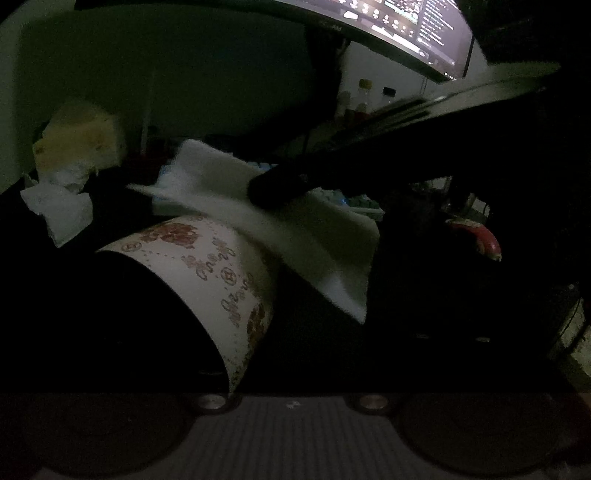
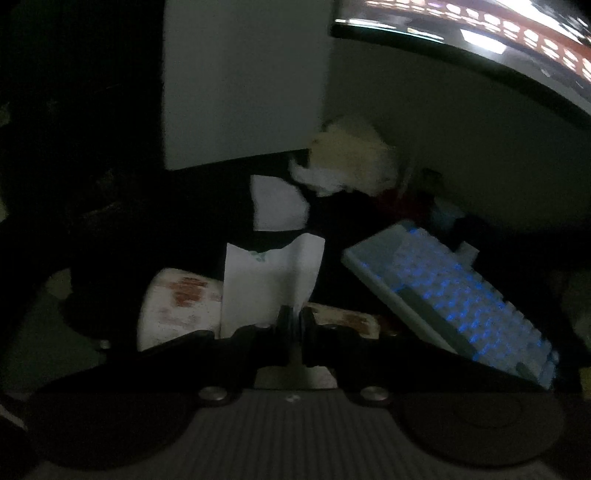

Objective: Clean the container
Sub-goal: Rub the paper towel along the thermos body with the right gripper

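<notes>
We hold the patterned container in the wide-spread left hand-held gripper; the right hand-held gripper, clamped on a white tissue, hovers at two o'clock. Next, we judge, comes wiping.

The room is dim. A pale wall stands behind a dark desk. A lit curved monitor hangs overhead, a keyboard glows blue, and small bottles stand near the wall.
</notes>
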